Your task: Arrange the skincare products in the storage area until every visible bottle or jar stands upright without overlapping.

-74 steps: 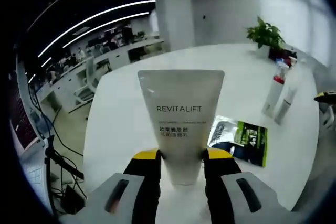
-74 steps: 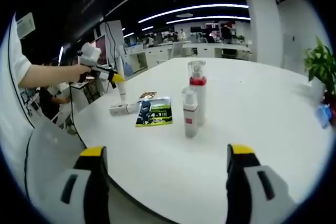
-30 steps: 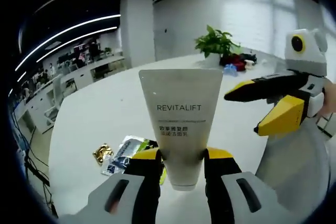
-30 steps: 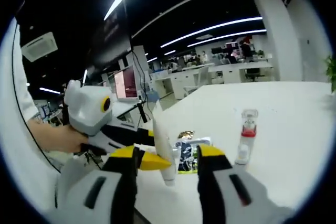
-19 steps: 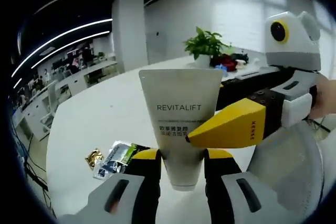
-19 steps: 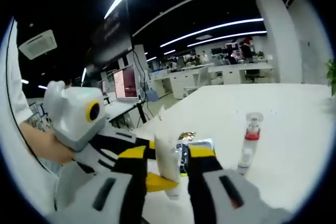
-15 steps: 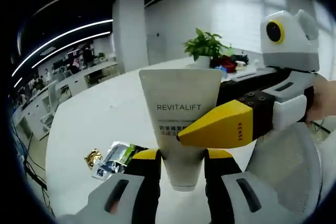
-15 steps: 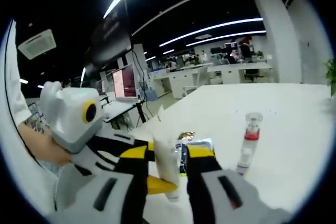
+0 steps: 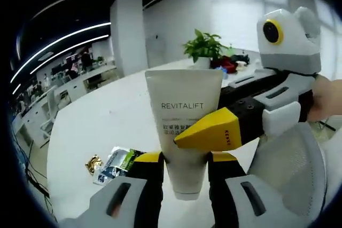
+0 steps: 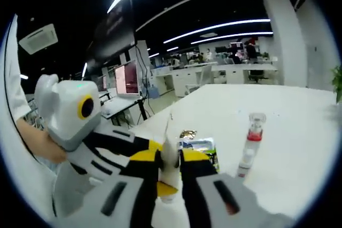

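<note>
1. In the left gripper view, a crinkled gold foil packet [image 9: 95, 162] and a glossy green-and-black sachet [image 9: 118, 159] lie flat, just beside each other, on the smooth white tabletop [image 9: 101, 121].
2. The left hand-held gripper [image 9: 184, 159] has its yellow-tipped black jaws closed on the lower end of a matte, off-white squeeze tube [image 9: 183, 126]. The tube stands on end above the tabletop, flat and wide at its crimped top, narrowing downward, and it is printed "REVITALIFT"; the smaller lines beneath are too fine to read.
3. The right hand-held gripper [image 9: 206, 132] comes in from the right and crosses the tube's lower half. Its yellow wedge-shaped jaw covers part of the print, and a person's hand [image 9: 326, 97] is cut off at the edge.
4. A leafy potted plant [image 9: 204, 46] stands far back on the tabletop.
5. In the right gripper view, the right hand-held gripper [image 10: 170, 159] pinches the same tube [image 10: 169, 150], seen edge-on as a thin pale strip, with the jaws nearly together.
6. The sachet [image 10: 199, 148] lies just behind, partly hidden by the jaws.
7. To the right, a slim clear-capped bottle [image 10: 254, 132] with a red collar stands upright; a smaller white bottle [image 10: 246, 161] stands seemingly against it, though the contact is hard to judge.
</note>
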Tool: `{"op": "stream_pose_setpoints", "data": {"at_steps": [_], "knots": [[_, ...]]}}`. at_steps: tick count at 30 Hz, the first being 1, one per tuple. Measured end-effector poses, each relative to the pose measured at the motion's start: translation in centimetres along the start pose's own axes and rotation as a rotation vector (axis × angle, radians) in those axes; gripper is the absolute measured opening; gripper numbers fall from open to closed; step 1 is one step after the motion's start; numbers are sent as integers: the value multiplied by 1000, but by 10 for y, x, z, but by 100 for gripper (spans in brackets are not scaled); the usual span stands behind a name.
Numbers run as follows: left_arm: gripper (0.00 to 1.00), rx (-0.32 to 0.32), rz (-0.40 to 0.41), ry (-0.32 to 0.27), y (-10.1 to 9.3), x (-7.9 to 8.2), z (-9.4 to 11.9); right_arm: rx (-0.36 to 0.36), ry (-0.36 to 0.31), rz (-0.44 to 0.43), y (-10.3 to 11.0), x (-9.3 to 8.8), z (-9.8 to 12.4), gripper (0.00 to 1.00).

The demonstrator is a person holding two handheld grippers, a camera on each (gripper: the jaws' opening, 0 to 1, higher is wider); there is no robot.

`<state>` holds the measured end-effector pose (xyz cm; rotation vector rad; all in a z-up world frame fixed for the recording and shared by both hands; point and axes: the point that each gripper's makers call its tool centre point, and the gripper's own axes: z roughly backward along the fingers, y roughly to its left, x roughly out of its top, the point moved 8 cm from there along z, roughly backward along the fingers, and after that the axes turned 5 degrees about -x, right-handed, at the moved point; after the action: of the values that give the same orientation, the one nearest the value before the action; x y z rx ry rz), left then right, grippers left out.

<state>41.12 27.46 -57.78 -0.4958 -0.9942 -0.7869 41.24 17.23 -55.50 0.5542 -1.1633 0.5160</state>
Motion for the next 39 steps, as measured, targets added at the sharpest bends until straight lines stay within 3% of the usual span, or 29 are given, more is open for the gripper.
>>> {"op": "stream_pose_setpoints", "data": {"at_steps": [7, 9, 16, 22, 30, 39], "knots": [[29, -69, 12, -4, -2, -3, 1, 51, 16, 9, -3, -3, 4, 12], [29, -133, -5, -2, -4, -4, 2, 87, 25, 27, -5, -3, 8, 11], [26, -378, -118, 21, -8, -1, 10, 317, 30, 78, -4, 3, 26, 11], [22, -543, -185, 50, -8, 3, 13, 425, 36, 157, 0, 7, 31, 10], [20, -649, -252, 58, -11, 12, 13, 531, 25, 188, 5, 17, 31, 10], [18, -708, -361, 77, -12, 12, 11, 579, 49, 223, 6, 17, 32, 11]]}}
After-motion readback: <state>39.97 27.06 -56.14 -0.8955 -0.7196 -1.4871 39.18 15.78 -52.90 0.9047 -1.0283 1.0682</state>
